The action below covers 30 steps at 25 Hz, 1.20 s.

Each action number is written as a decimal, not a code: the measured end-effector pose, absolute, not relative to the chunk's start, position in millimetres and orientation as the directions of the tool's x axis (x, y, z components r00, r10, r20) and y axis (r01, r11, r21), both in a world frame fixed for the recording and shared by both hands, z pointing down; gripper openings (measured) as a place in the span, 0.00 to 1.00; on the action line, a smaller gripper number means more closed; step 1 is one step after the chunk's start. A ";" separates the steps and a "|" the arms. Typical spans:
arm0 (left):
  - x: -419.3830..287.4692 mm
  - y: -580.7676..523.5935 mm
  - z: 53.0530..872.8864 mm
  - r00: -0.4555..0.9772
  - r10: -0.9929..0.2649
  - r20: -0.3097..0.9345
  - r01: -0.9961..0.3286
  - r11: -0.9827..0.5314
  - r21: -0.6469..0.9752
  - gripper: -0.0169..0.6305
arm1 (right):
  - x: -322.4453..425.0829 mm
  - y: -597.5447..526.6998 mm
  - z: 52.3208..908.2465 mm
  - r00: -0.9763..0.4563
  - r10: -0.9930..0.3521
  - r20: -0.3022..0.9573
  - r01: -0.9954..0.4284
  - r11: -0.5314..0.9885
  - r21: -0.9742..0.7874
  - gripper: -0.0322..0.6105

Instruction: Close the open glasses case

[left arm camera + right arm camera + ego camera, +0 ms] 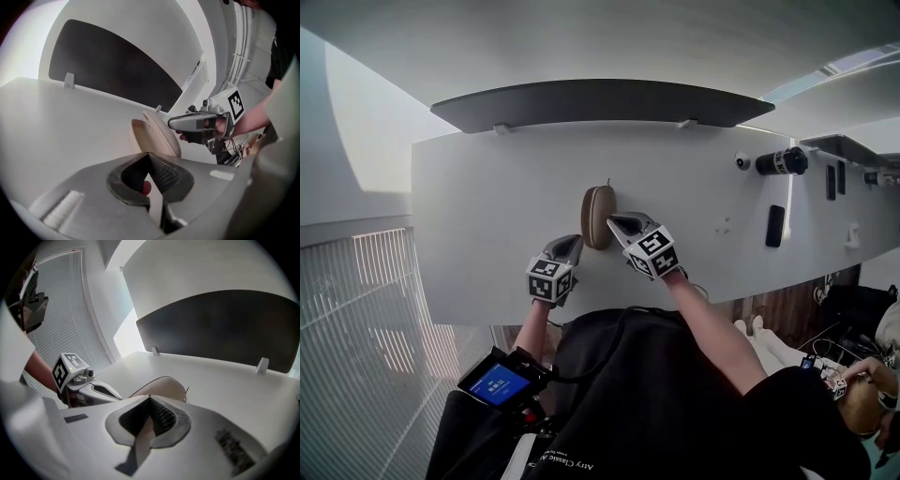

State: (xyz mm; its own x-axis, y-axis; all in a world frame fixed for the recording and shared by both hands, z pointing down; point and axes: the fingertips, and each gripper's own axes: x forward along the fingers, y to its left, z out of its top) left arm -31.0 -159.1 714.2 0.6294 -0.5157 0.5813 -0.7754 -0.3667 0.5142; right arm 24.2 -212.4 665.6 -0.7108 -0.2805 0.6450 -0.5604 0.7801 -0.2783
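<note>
A tan oval glasses case (598,216) lies near the middle of the white table (487,206). In the left gripper view the case (157,136) is ajar, its lid leaning over the base with a narrow gap showing the pale inside. My right gripper (619,223) is shut, and its tip is against the case's right side; the case (161,387) sits just beyond that tip. My left gripper (565,246) is shut on nothing and hangs a little short of the case, at its near left. Each gripper view shows the other gripper: the right gripper (187,123) and the left gripper (101,391).
A dark curved panel (600,101) runs along the table's far edge. At the far right lie a black cylinder (781,161), a small white round device (742,161) and a black phone (775,226). The near table edge is right behind the grippers.
</note>
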 end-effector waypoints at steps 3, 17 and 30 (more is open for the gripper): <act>-37.4 -166.1 699.3 0.623 -0.549 0.557 -0.780 -0.379 0.498 0.04 | 16.7 -212.3 668.1 -0.720 -0.265 0.641 -0.542 0.792 -0.281 0.06; 4.4 -173.4 694.6 0.682 -0.474 0.556 -0.728 -0.508 0.461 0.04 | -7.5 -211.6 679.2 -0.742 -0.224 0.632 -0.491 0.824 -0.283 0.06; 5.6 -172.3 699.1 0.647 -0.474 0.597 -0.758 -0.488 0.433 0.04 | -7.2 -204.5 681.0 -0.738 -0.251 0.627 -0.429 0.891 -0.148 0.06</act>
State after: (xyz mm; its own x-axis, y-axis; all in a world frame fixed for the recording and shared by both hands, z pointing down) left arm 5.6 -172.3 699.1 0.6470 -0.4737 0.5974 -0.7575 -0.4882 0.4333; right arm -7.2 -204.5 681.0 -0.7378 -0.2513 0.6266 -0.4290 0.8912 -0.1477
